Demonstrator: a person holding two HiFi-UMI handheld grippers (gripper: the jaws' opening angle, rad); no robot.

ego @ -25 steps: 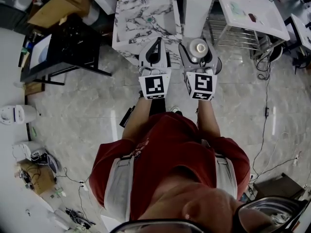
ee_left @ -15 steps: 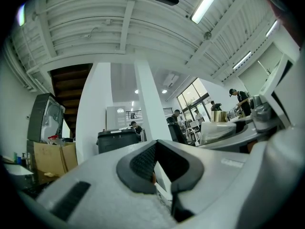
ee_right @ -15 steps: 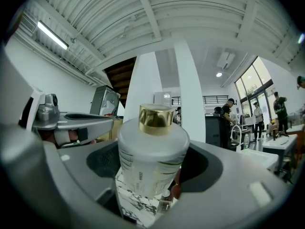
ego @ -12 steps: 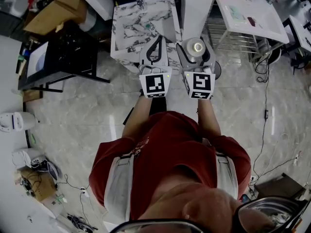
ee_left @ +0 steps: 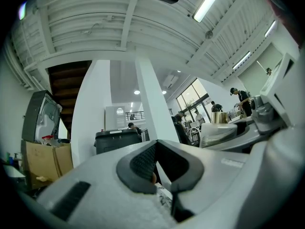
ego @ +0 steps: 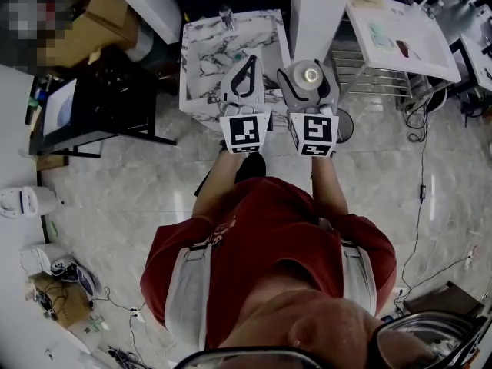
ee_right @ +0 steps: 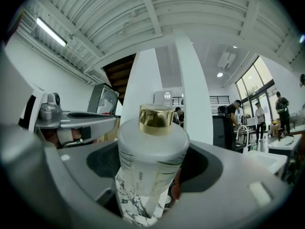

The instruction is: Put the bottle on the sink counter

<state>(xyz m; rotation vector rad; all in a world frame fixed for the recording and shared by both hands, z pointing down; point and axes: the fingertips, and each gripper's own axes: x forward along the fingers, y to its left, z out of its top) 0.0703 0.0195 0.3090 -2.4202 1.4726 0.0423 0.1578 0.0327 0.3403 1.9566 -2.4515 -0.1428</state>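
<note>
The right claw (ego: 310, 68) grasps the frosted white bottle with a gold cap (ee_right: 151, 147) upright, just beside the right edge of the marble-patterned sink counter (ego: 201, 48). A white square pillar (ego: 315, 10) stands directly ahead. The left claw (ego: 247, 66), clenched and empty, hovers over the counter's front.

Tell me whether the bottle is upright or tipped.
Upright: the bottle stands in the right gripper, gold cap on top.

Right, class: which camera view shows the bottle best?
The right gripper view: the bottle fills it, upright, gold cap and white body clear. The head view shows only its top from above; the left gripper view, at most a small glimpse.
</note>
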